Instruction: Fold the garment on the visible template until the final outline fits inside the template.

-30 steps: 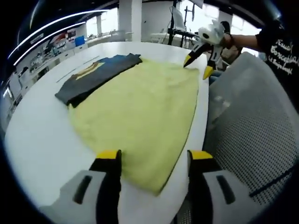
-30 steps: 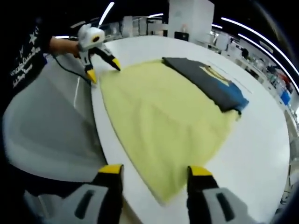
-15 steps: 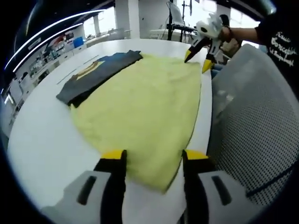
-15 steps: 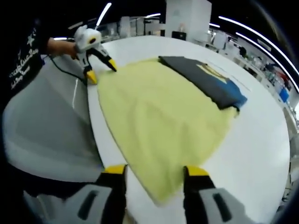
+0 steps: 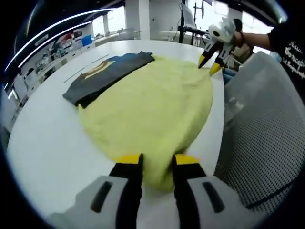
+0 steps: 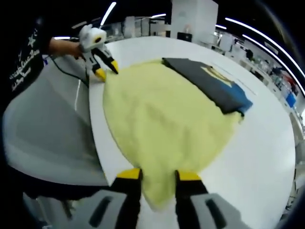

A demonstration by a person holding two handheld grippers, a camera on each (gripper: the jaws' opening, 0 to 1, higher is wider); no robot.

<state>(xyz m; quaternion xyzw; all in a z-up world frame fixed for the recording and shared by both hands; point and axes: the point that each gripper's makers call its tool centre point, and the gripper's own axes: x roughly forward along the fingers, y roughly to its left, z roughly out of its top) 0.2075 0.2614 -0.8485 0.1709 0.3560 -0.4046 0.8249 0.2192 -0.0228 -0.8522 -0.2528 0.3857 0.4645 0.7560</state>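
Observation:
A yellow garment (image 5: pixel 152 100) (image 6: pixel 162 119) lies spread flat on the white table (image 5: pixel 43 143) (image 6: pixel 267 143). My left gripper (image 5: pixel 156 162) is shut on its near corner, with cloth bunched between the jaws. In the right gripper view that same left gripper (image 6: pixel 107 71) pinches the garment's far corner. My right gripper (image 6: pixel 158 176) is shut on the opposite corner along the same table edge, and it appears far off in the left gripper view (image 5: pixel 209 67). A folded dark grey garment (image 5: pixel 105 74) (image 6: pixel 214 83) with a yellow print and a blue edge lies against the yellow garment's far side.
A grey mesh chair (image 5: pixel 267 133) (image 6: pixel 43 124) stands right against the table edge beside both grippers. A person's arm in a dark sleeve (image 5: pixel 257 40) (image 6: pixel 57 45) holds each far gripper. Desks and equipment fill the room behind the table.
Both grippers have gone from open to shut on the yellow garment's two near-edge corners. The cloth at each corner has bunched up between the jaws.

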